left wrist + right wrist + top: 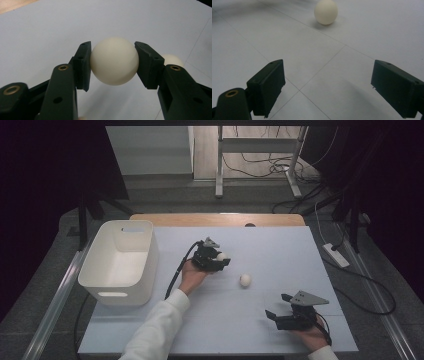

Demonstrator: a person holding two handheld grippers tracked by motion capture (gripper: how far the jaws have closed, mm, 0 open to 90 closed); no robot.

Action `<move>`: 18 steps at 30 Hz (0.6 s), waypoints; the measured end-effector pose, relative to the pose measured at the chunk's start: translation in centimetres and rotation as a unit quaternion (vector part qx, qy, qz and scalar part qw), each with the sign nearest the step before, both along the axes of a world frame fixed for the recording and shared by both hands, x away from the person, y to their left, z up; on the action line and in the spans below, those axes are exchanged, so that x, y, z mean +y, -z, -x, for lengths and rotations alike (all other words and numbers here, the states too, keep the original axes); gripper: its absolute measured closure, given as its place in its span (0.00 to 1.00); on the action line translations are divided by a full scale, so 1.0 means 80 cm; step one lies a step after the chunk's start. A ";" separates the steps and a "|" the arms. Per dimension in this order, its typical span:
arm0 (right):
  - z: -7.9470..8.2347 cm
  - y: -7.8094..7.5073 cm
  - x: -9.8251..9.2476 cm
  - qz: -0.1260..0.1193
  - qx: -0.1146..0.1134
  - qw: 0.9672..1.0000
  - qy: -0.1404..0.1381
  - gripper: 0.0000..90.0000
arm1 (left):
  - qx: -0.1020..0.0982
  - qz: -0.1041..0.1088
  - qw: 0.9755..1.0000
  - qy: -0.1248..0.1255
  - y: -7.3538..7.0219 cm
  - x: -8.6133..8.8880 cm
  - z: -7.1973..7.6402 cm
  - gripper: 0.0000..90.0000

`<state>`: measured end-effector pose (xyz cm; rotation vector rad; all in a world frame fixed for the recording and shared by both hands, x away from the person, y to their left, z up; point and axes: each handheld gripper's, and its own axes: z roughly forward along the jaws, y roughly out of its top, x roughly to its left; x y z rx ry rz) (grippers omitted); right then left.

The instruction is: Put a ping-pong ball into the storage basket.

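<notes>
Two pads (83, 65) of the left gripper (216, 260) pinch a white ball (114, 60) at its widest, held near mid-table. A second ball (245, 279) lies loose at about four o'clock from it. The right gripper (281, 306) rests with jaws spread wide and empty; the loose ball sits at roughly eleven o'clock from it, nearer the left hand, I'd say. A white bin (109, 282) stands at nine o'clock of the held ball, a likely drop spot
</notes>
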<state>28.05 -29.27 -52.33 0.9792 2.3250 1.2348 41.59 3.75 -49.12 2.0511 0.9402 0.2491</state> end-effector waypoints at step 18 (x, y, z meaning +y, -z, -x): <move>0.000 0.000 0.000 -0.001 -0.001 1.000 0.000 0.13 | -0.005 0.011 1.000 0.001 -0.008 0.008 0.015 0.56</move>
